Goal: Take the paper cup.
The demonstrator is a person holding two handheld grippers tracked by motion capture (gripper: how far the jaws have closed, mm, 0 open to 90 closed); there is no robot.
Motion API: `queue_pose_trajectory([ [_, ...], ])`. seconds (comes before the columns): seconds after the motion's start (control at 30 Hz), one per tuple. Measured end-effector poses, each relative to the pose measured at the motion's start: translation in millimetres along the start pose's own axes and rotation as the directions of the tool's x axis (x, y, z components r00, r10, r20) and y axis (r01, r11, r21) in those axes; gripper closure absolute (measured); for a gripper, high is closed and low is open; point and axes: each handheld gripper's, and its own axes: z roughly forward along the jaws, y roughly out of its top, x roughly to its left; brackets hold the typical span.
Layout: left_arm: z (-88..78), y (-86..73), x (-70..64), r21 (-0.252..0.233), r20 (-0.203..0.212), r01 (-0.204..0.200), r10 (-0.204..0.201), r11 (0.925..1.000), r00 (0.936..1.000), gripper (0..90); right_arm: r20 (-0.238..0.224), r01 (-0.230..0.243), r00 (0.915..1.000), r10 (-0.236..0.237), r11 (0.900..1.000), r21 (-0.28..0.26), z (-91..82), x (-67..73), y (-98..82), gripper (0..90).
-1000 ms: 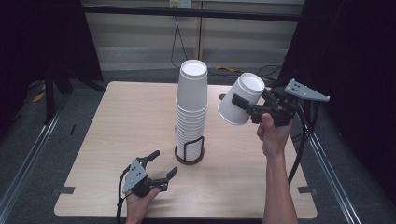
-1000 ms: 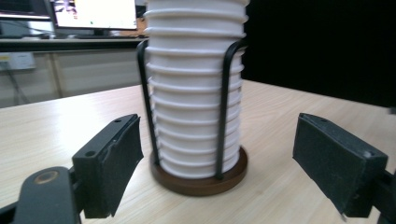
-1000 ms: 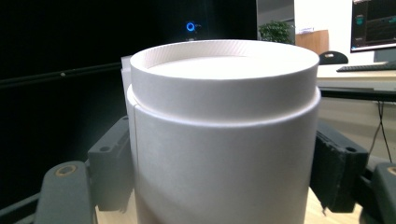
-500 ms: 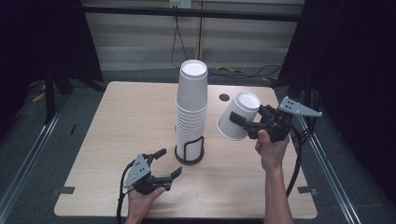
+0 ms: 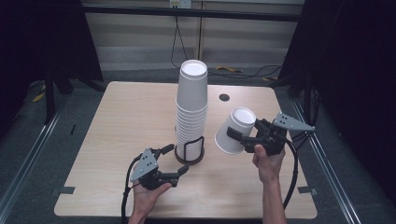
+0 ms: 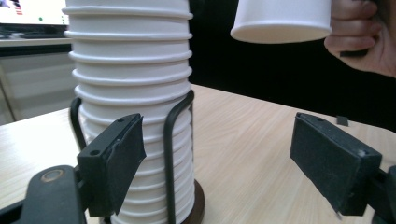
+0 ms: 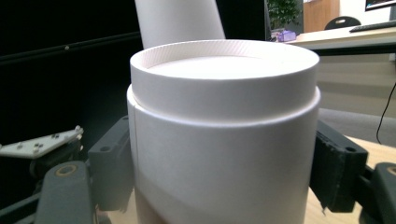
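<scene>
Cups dominate the middle of the counter point(image 5: 116, 121): we see a tall stack of white paper cups point(image 5: 191, 109), stacked upside down, standing in a black wire holder point(image 5: 190, 151) with a round dark base. In the left gripper view the stack point(image 6: 133, 93) rises close in front of the jaws, with one wire loop of the holder point(image 6: 175, 154) running up its side.

Our left gripper point(image 5: 175, 163) sits low at the near edge of the counter, just left of the holder. Its jaws stand wide apart and hold nothing; one fingertip lies near the holder's base, though we cannot tell whether it touches.

Our right gripper point(image 5: 238, 135) is raised above the counter to the right of the stack, well apart from it. Its jaws are closed on the sides of a single white paper cup point(image 5: 233, 130), which is tilted with its closed bottom turned up and toward the far side. In the right gripper view the cup point(image 7: 224, 130) sits squarely between the two black jaws, both pads pressed against its wall.

A small dark round hole point(image 5: 224, 97) marks the counter on the far right.
</scene>
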Motion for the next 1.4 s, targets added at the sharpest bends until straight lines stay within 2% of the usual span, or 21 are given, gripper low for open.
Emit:
queue_pose_trajectory([
  [0.13,4.3,2.9,-3.8,0.009,0.034,0.0,-0.001,1.0,0.9994,17.5,-0.011,-0.007,0.9999,0.007,1.0,0.006,0.5,3.5,-10.3,22.1],
  [0.2,6.4,3.5,-6.4,-0.002,0.052,0.0,0.0,1.0,0.9986,17.5,-0.021,-0.012,0.9997,0.012,1.0,0.011,1.0,5.7,-15.7,22.0],
  [0.23,7.7,3.7,-7.7,-0.006,0.052,-0.015,0.015,0.9999,0.9985,17.5,-0.023,-0.014,0.9996,0.015,1.0,0.011,1.3,7.1,-18.4,22.0],
  [0.4,14.2,6.3,-15.8,-0.013,0.093,-0.017,0.018,0.9998,0.9955,16.4,-0.041,-0.008,0.9991,0.01,0.999,0.034,4.7,12.3,-30.1,22.0],
  [0.5,17.2,7.9,-19.1,-0.013,0.124,-0.023,0.024,0.9997,0.992,16.0,-0.047,0.001,0.9989,0.002,0.998,0.057,7.6,15.6,-36.0,22.0],
  [0.6,20.7,8.9,-21.2,-0.015,0.157,-0.015,0.017,0.9998,0.9875,15.9,-0.062,-0.013,0.9979,0.017,0.998,0.061,8.5,16.2,-41.6,22.0],
  [0.77,27.7,7.9,-23.6,0.004,0.193,-0.03,0.029,0.9995,0.9808,15.4,-0.079,-0.029,0.9963,0.034,0.998,0.064,9.4,17.9,-51.2,22.1],
  [0.87,33.0,3.9,-22.6,0.023,0.218,-0.009,0.004,0.9997,0.976,15.4,-0.09,-0.049,0.9945,0.053,0.997,0.056,9.0,16.3,-56.9,22.2],
  [0.93,35.2,2.8,-24.5,0.028,0.22,-0.013,0.006,0.9995,0.9754,15.4,-0.094,-0.053,0.9939,0.059,0.997,0.059,9.2,16.2,-60.6,22.2],
  [1.0,37.7,2.8,-26.1,0.026,0.238,-0.018,0.012,0.9995,0.9711,15.5,-0.101,-0.06,0.9928,0.066,0.996,0.06,9.8,17.0,-63.6,22.2],
  [1.1,40.2,2.8,-26.6,0.034,0.248,-0.018,0.009,0.9993,0.9688,15.5,-0.111,-0.062,0.9915,0.069,0.996,0.062,11.6,18.2,-67.3,22.2],
  [1.2,42.3,2.6,-25.8,0.044,0.249,-0.005,-0.006,0.999,0.9686,15.7,-0.12,-0.059,0.9905,0.067,0.996,0.071,15.0,20.3,-69.8,22.3],
  [1.27,43.8,2.3,-24.9,0.04,0.268,0.007,-0.017,0.9992,0.9634,15.7,-0.128,-0.058,0.9895,0.068,0.995,0.075,17.2,21.5,-70.8,22.3],
  [1.4,46.7,2.2,-22.5,0.037,0.281,0.032,-0.041,0.9988,0.959,13.5,-0.133,-0.056,0.9888,0.067,0.995,0.083,21.0,23.1,-72.3,22.5],
])
